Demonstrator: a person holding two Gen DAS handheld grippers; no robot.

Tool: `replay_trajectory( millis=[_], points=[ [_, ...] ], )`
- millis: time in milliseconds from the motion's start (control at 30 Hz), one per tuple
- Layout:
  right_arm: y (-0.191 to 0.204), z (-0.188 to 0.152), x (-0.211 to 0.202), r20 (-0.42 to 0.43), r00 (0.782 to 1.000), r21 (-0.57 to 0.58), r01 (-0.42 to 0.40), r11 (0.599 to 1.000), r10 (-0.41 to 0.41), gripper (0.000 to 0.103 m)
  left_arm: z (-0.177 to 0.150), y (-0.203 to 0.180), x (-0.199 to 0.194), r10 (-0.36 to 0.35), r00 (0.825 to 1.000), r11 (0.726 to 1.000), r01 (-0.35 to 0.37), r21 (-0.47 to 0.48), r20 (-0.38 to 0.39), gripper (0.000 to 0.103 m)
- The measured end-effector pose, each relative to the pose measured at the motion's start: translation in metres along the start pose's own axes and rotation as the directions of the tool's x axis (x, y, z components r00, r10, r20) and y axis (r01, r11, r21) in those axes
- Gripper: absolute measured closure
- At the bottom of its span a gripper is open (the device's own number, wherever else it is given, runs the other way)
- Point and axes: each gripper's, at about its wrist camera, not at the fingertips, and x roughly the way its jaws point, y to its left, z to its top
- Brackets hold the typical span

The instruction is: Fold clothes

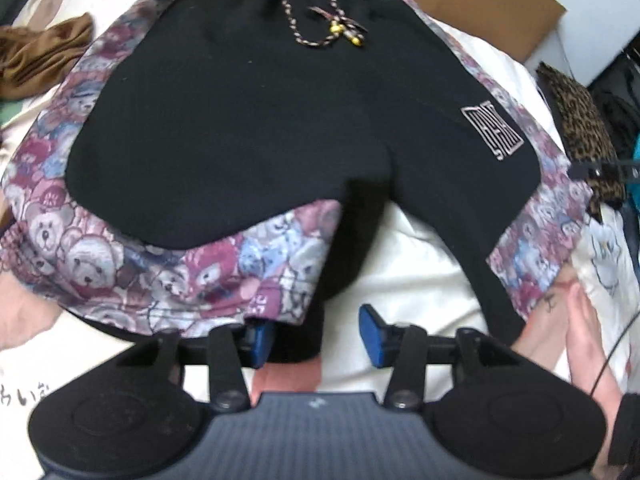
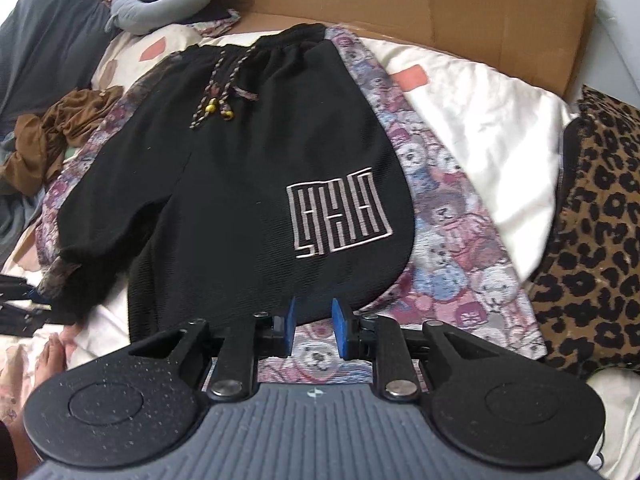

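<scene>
soft, floppy shorts (image 1: 240, 120) on the bed (image 1: 420, 240); both hand-held grippers, left (image 1: 316, 336) and right (image 2: 314, 330), spread and empty; best pinched at the hems.

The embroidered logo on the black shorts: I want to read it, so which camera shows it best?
The right wrist view. There the embroidered logo sits large, sharp and nearly head-on on the black shorts, just beyond the right gripper. In the left wrist view the same logo is small, slanted and slightly blurred near the right side.
</scene>
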Motion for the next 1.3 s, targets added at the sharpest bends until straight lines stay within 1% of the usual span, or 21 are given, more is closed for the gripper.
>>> replay_trajectory(
  millis=[67,167,267,300,367,433,500,533,600,633,667,700,767,833,900,1000,1100,1167,1267,1300],
  points=[
    [0.004,0.000,0.001,0.001,1.000,-0.009,-0.012,1.000,0.012,0.082,-0.001,-0.002,0.000,0.023,1.000,0.999,-0.023,0.022,-0.002,0.061],
    [0.009,-0.001,0.001,0.001,1.000,-0.014,-0.025,1.000,0.026,0.082,-0.004,-0.005,-0.003,0.053,0.999,0.997,-0.052,0.056,-0.003,0.062],
    [0.013,-0.002,0.003,-0.006,0.999,-0.016,-0.035,0.999,0.035,0.082,-0.003,0.000,-0.001,0.070,0.997,0.997,-0.069,0.047,-0.033,0.061],
    [0.015,-0.003,0.004,-0.009,0.999,-0.018,-0.040,0.999,0.040,0.082,-0.003,0.004,-0.001,0.064,0.997,0.997,-0.063,0.040,-0.037,0.060],
    [0.017,-0.003,0.005,-0.013,0.999,-0.021,-0.050,0.999,0.049,0.082,-0.003,0.006,-0.002,0.050,0.998,0.998,-0.049,0.030,-0.046,0.060],
    [0.020,-0.003,0.006,-0.019,0.998,-0.026,-0.062,0.998,0.062,0.082,-0.002,0.008,-0.003,0.025,0.999,1.000,-0.025,0.007,-0.022,0.058],
    [0.022,-0.004,0.007,-0.024,0.996,-0.023,-0.083,0.996,0.082,0.082,0.000,0.012,-0.006,-0.002,1.000,1.000,0.002,-0.019,0.021,0.057],
    [0.024,-0.004,0.008,-0.027,0.995,-0.024,-0.092,0.995,0.091,0.082,0.001,0.012,-0.006,-0.007,0.999,0.999,0.009,-0.036,0.041,0.058],
    [0.029,-0.005,0.009,-0.034,0.994,-0.032,-0.108,0.994,0.107,0.082,0.002,0.012,-0.001,-0.044,0.998,0.998,0.046,-0.047,0.043,0.063],
    [0.031,-0.005,0.010,-0.038,0.993,-0.036,-0.117,0.992,0.116,0.082,0.003,0.013,0.002,-0.062,0.997,0.997,0.064,-0.053,0.044,0.069],
    [0.034,-0.006,0.011,-0.042,0.991,-0.040,-0.127,0.991,0.126,0.082,0.003,0.013,0.005,-0.080,0.996,0.995,0.082,-0.059,0.044,0.087],
    [0.037,-0.007,0.011,-0.045,0.990,-0.043,-0.138,0.990,0.136,0.082,0.002,0.013,0.008,-0.092,0.995,0.993,0.094,-0.070,0.026,0.097],
    [0.041,-0.007,0.013,-0.053,0.985,-0.047,-0.165,0.985,0.162,0.082,-0.001,0.011,0.008,-0.122,0.992,0.990,0.124,-0.072,0.021,0.098],
    [0.046,-0.008,0.014,-0.061,0.981,-0.050,-0.189,0.981,0.186,0.082,-0.005,0.006,0.003,-0.151,0.988,0.987,0.153,-0.051,0.028,0.098],
    [0.051,-0.009,0.015,-0.070,0.976,-0.053,-0.212,0.976,0.208,0.082,-0.007,0.003,0.002,-0.173,0.985,0.984,0.173,-0.037,0.012,0.099],
    [0.059,-0.010,0.017,-0.079,0.969,-0.064,-0.241,0.969,0.236,0.082,-0.012,0.003,0.000,-0.239,0.971,0.970,0.238,-0.048,-0.011,0.099],
    [0.063,-0.012,0.017,-0.081,0.964,-0.070,-0.258,0.964,0.252,0.082,-0.012,0.005,-0.004,-0.300,0.954,0.952,0.299,-0.058,-0.001,0.099],
    [0.063,-0.012,0.018,-0.087,0.962,-0.063,-0.265,0.962,0.259,0.082,-0.012,0.006,-0.001,-0.312,0.950,0.949,0.310,-0.065,-0.024,0.098],
    [0.064,-0.014,0.022,-0.105,0.955,-0.043,-0.284,0.958,0.278,0.082,-0.016,0.008,0.005,-0.267,0.960,0.963,0.264,-0.050,-0.079,0.098],
    [0.066,-0.015,0.024,-0.112,0.951,-0.041,-0.293,0.955,0.287,0.082,-0.016,0.009,0.005,-0.260,0.961,0.965,0.257,-0.051,-0.090,0.097]
  ],
)
